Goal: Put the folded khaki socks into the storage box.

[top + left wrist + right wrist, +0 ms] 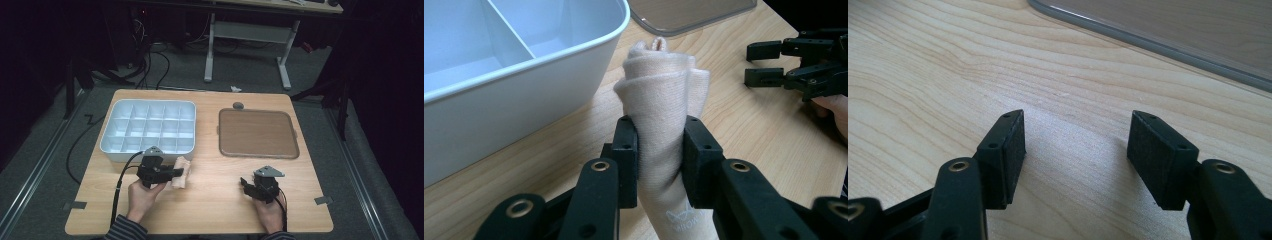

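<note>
surface (210, 205) carrying all items | compartment box (148, 131) lying at rear left | flat lid (258, 133) lying at rear right, apart from box | rolled cloth (180, 172) sitting just in front of box's near right corner, between left gripper (176, 173) jaws | right gripper (246, 183) resting in front of lid, well right of cloth

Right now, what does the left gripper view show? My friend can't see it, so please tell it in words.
Two black tongs squeeze a rolled beige sock standing on a wooden table. A white box with dividers sits to the left, and the other tongs wait open at the far right.
</note>
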